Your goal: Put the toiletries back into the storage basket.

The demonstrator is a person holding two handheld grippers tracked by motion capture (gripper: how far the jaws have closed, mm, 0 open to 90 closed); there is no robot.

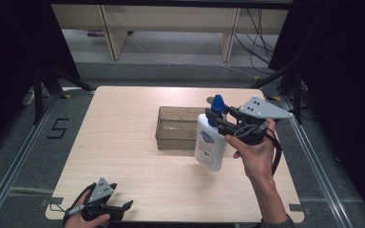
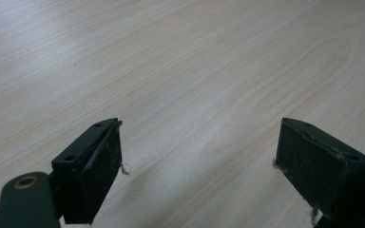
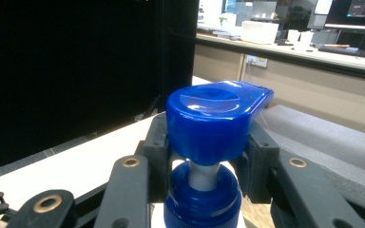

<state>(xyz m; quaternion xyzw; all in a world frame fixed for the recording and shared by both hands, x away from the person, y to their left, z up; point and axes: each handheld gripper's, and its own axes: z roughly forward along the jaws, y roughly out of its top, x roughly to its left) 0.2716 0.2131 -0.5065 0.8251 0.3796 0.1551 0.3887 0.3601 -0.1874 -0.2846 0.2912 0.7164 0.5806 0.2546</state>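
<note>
Right gripper (image 1: 222, 119) clamping pump bottle (image 1: 210, 142), raised beside tray (image 1: 171, 138)

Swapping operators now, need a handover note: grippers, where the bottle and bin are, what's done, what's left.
Right gripper: shut on the pump bottle, jaws clamped at the neck just under the blue pump head. The bottle hangs tilted, off the table, at the near right corner of the clear bin.
Left gripper: open, nothing between the jaws, resting low at the near left edge of the table.
Done: bottle picked up.
Left: probably setting the bottle into the bin, which looks empty, then letting go. Watch the tilt; the grip is only on the neck.
</note>
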